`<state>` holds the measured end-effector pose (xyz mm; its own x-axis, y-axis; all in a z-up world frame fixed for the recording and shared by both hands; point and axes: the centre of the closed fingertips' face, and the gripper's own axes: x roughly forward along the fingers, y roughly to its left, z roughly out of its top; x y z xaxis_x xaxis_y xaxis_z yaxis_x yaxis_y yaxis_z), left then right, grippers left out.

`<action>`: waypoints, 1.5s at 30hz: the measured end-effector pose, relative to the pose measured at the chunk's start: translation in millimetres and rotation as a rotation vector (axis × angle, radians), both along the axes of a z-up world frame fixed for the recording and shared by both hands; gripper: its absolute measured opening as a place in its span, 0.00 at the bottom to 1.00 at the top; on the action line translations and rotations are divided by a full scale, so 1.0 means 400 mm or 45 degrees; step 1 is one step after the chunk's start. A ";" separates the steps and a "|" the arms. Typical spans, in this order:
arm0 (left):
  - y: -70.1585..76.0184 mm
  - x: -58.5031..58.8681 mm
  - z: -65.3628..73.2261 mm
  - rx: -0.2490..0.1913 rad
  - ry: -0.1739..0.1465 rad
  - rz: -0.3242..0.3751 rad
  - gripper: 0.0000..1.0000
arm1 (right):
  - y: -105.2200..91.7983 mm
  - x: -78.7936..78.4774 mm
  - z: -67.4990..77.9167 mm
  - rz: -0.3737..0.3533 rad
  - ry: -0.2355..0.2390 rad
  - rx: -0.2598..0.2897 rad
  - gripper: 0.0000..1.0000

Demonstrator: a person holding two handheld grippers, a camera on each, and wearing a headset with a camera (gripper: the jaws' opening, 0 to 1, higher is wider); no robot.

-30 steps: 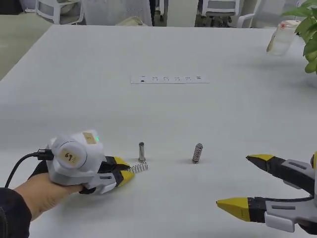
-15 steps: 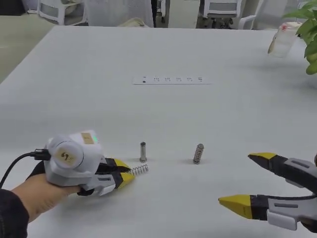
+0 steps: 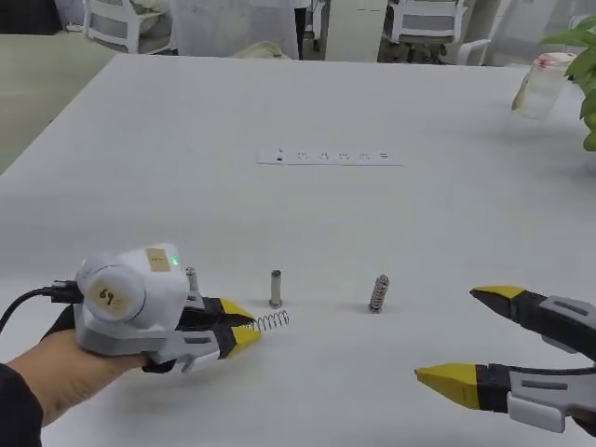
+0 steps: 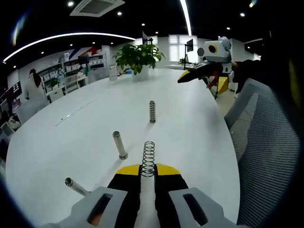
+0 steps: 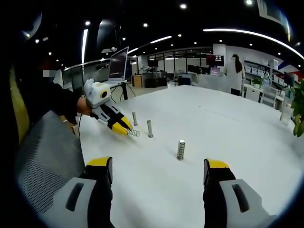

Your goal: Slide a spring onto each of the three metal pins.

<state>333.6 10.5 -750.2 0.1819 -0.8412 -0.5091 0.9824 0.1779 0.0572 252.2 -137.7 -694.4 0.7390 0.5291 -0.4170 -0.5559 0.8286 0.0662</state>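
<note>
My left gripper point(image 3: 244, 328) point(image 4: 147, 169) is shut on one end of a loose spring point(image 3: 271, 322) point(image 4: 148, 157) point(image 5: 134, 132), which sticks out level from its yellow tips. A bare metal pin point(image 3: 276, 288) point(image 4: 118, 144) point(image 5: 150, 128) stands upright just beyond the spring. Another bare pin point(image 3: 192, 279) point(image 4: 75, 185) point(image 5: 134, 118) rises beside the left gripper body. The third pin point(image 3: 378, 293) point(image 4: 152, 111) point(image 5: 180, 149) wears a spring. My right gripper point(image 3: 487, 337) point(image 5: 156, 172) hovers open at the lower right, apart from all pins.
A white table point(image 3: 307, 214) carries a flat white strip with dark marks point(image 3: 330, 157) farther back. A clear jar point(image 3: 541, 84) and a leafy plant point(image 3: 585, 65) stand at the far right. Chairs point(image 3: 121, 23) line the far edge.
My left gripper with the spring has lifted and shifted slightly right, uncovering the left pin behind it. The head camera has tilted, so the whole scene sits lower. The right gripper stays open.
</note>
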 end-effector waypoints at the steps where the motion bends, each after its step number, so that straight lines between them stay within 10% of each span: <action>1: 0.000 -0.006 0.008 -0.007 -0.004 -0.003 0.02 | 0.004 0.000 0.000 0.007 0.000 -0.001 0.77; 45: 0.024 -0.072 0.118 -0.128 -0.075 -0.027 0.02 | 0.238 0.078 0.057 0.468 0.014 -0.067 0.61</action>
